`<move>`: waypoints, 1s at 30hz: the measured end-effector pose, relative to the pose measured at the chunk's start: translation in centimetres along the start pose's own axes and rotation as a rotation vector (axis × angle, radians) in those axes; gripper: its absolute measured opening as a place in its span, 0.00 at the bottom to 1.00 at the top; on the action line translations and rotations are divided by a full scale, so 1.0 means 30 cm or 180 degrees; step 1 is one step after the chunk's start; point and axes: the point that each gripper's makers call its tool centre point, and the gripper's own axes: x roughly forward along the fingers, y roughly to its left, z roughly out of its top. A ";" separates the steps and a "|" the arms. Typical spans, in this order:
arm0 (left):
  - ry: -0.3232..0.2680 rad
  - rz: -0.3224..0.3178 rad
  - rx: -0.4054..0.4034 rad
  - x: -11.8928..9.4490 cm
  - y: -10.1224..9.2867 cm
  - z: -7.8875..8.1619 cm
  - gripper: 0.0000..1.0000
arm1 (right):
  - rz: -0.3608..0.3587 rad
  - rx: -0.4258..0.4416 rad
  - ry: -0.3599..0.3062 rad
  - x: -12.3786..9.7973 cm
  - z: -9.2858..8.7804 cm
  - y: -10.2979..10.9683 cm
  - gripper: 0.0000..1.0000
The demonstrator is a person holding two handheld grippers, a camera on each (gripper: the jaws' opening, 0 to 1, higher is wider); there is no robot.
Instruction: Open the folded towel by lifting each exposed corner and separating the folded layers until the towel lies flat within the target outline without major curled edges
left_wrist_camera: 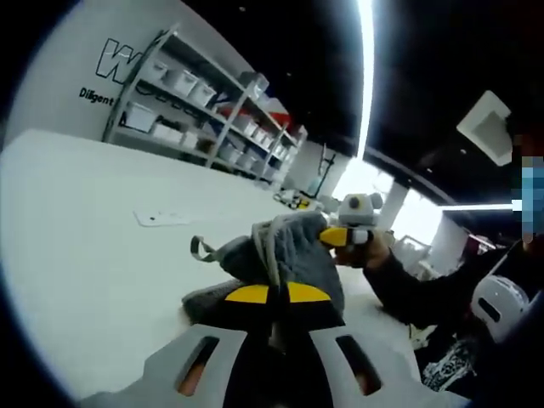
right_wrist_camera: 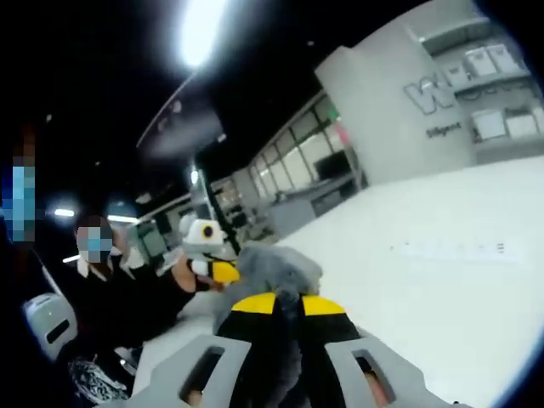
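Observation:
The grey towel [left_wrist_camera: 289, 251] is bunched up just above the white table [left_wrist_camera: 93, 263], with a small hanging loop [left_wrist_camera: 201, 249] on its left side. My left gripper [left_wrist_camera: 276, 294] is shut on the towel's near part, cloth pinched between its yellow tips. My right gripper [left_wrist_camera: 348, 236] comes in from the right and holds the towel's far edge, with a hand behind it. In the right gripper view the towel [right_wrist_camera: 276, 268] rises from my right gripper [right_wrist_camera: 276, 303], whose jaws are shut on it. The left gripper [right_wrist_camera: 214, 270] holds the cloth just beyond, at the left.
A flat white slip [left_wrist_camera: 161, 218] lies on the table past the towel. Faint marks [right_wrist_camera: 450, 248] cross the table top [right_wrist_camera: 442, 297]. Shelves with white bins [left_wrist_camera: 195, 102] stand along the far wall. People [right_wrist_camera: 102, 280] are close at the table's edge.

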 end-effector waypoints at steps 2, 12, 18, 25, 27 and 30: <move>-0.0003 -0.0005 0.0014 -0.001 -0.006 0.000 0.02 | 0.0008 -0.0021 -0.0015 -0.001 0.002 0.004 0.04; -0.0039 -0.0048 0.0112 -0.009 -0.042 -0.001 0.02 | 0.0060 -0.0108 -0.0016 -0.026 0.009 0.025 0.03; -0.0046 -0.0050 0.0193 -0.017 -0.058 0.000 0.02 | 0.0084 -0.0165 -0.0043 -0.035 0.009 0.036 0.03; -0.0064 -0.0063 0.0240 -0.010 -0.110 -0.035 0.02 | 0.0106 -0.0218 -0.0057 -0.045 0.005 0.056 0.03; -0.0071 -0.0058 0.0243 -0.016 -0.116 -0.044 0.02 | 0.0120 -0.0244 -0.0057 -0.048 0.007 0.060 0.03; -0.0081 -0.0064 0.0256 -0.021 -0.133 -0.057 0.02 | 0.0155 -0.0274 -0.0043 -0.051 0.004 0.066 0.03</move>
